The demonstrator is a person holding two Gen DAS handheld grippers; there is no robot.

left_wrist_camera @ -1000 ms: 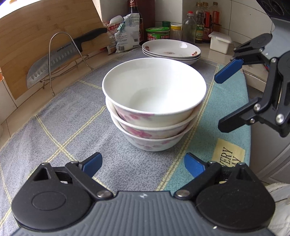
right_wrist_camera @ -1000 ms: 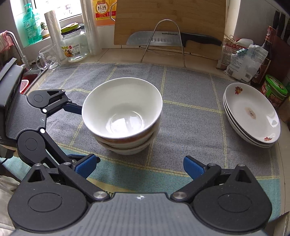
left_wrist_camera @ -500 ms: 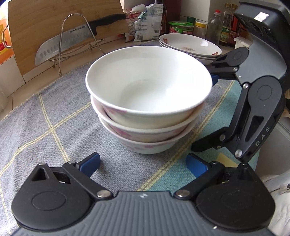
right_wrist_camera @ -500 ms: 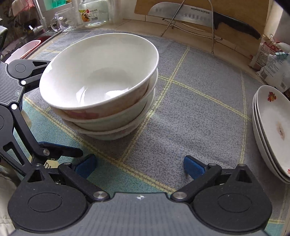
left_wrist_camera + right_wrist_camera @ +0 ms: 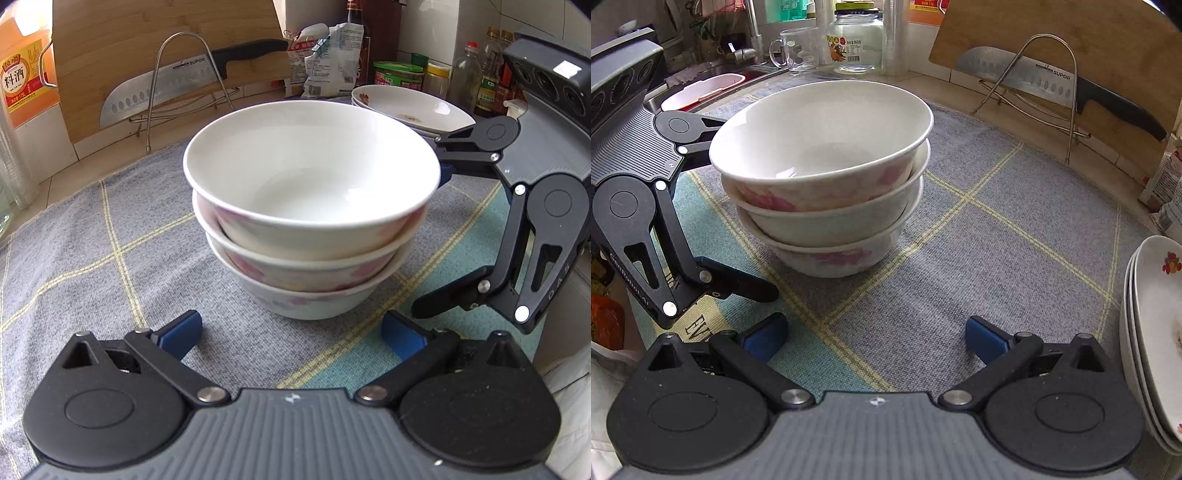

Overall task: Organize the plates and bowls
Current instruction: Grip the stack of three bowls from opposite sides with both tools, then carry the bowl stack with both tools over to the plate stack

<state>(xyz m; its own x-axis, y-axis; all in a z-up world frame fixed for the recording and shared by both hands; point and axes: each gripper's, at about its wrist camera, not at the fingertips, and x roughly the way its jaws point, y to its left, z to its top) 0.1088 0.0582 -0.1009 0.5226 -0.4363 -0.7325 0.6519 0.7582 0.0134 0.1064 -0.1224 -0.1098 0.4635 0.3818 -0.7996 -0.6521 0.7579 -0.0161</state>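
Nearest the stack of three bowls (image 5: 310, 221), the left gripper (image 5: 291, 330) angles down at its base; its jaws have just been opening, now spread wide with nothing between them. The right gripper (image 5: 873, 336) also slants down beside the stack, spread and empty. The stack stands on the checked cloth (image 5: 997, 229), the stacked plates (image 5: 1152, 332) well apart from it. Seemingly the approach: next, the spread jaws must straddle the stack's rim. Behind it, a cleaver (image 5: 184, 85) rests on a wire rack.
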